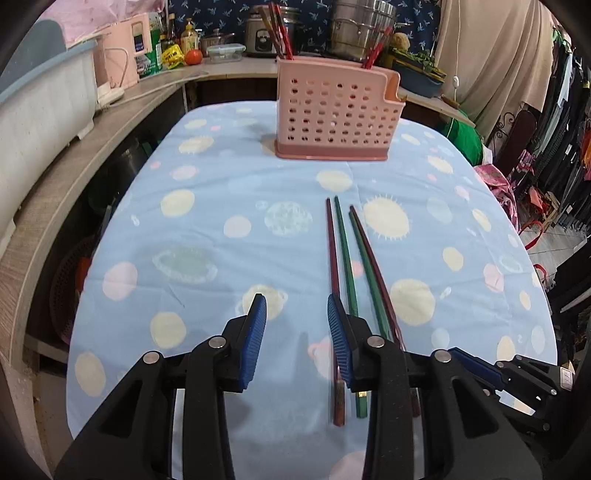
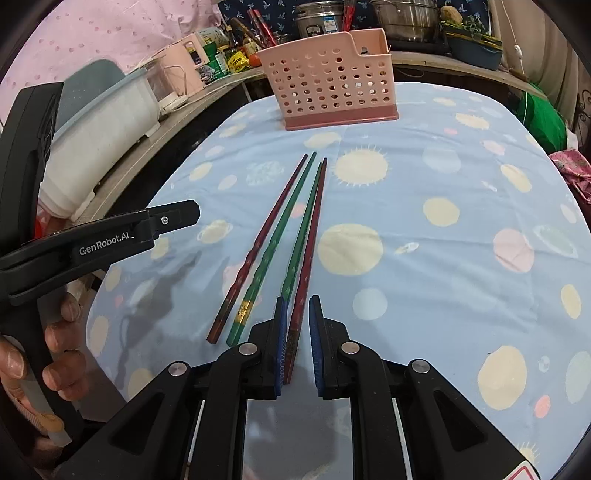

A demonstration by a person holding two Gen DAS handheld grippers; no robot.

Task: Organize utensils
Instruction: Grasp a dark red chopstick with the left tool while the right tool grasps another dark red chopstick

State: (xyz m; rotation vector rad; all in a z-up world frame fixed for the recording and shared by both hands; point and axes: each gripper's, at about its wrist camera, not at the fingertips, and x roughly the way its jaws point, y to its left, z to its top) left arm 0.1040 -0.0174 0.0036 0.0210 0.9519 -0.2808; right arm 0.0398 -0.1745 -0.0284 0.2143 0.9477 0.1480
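Your right tongs (image 2: 297, 314) are straddling the near end of the rightmost dark red chopstick (image 2: 308, 243), blue pads narrowly parted on either side of it and not visibly clamping it. Your left tongs (image 1: 297, 310) are standing spread wide over the tablecloth (image 1: 207, 229), their right pad lying just over the leftmost red chopstick (image 1: 333, 251).

Four chopsticks are lying side by side, pointing toward the far end of the table: red, green (image 2: 284, 225), green, red. A gold label is showing near the end of one green stick, too small to read.

Only the right wrist view is showing the "GenRobot.AI" lettering on the left tool's body (image 2: 110, 236), along with your left hand (image 2: 55, 339) gripping its handle at the left edge. Only the left wrist view is catching the right tool (image 1: 517, 373) at the near right.

The pink perforated utensil holder (image 1: 334, 110) is standing upright at the far end of the table, with red chopsticks (image 1: 282, 33) rising from it at each end. Beyond it, a rice cooker (image 1: 262, 33) and a steel pot (image 1: 362, 26) are crowding the counter.
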